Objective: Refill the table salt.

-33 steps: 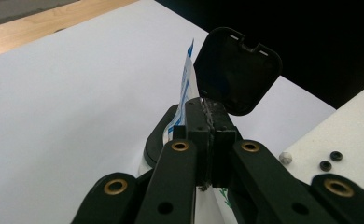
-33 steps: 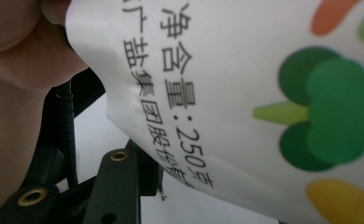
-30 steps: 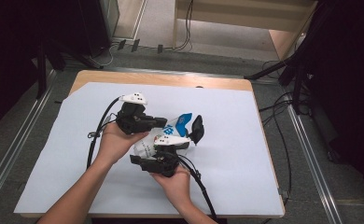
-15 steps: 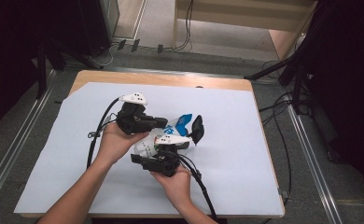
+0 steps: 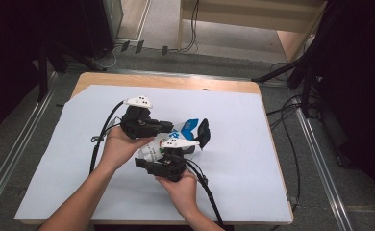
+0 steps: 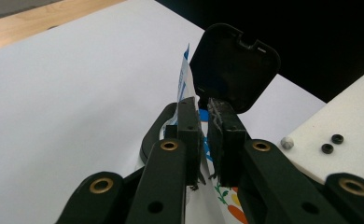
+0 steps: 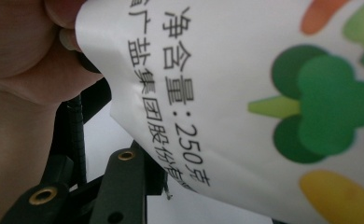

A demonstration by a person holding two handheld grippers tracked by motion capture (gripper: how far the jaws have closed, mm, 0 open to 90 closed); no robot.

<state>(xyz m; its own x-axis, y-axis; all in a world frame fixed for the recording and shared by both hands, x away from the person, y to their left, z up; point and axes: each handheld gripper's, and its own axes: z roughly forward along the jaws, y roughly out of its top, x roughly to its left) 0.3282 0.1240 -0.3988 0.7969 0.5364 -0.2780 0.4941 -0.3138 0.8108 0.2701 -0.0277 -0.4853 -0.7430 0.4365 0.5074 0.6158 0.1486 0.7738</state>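
My left fingers (image 6: 189, 135) are almost shut, and they pinch the thin top edge of a white plastic packet with blue print and vegetable pictures (image 6: 187, 77). They have just been opening a tiny bit, with the packet edge between them. A black rounded plastic lid (image 6: 234, 65) stands up just behind the packet. My right fingers (image 7: 124, 186) are partly open. The packet lies across them, close to the camera, but I cannot tell if they squeeze it. From above, the packet (image 5: 152, 150) sits in the middle of the counter with a white sheet (image 5: 253, 159). My left hand (image 5: 120, 147) and my right hand (image 5: 181, 190) are close together around it.
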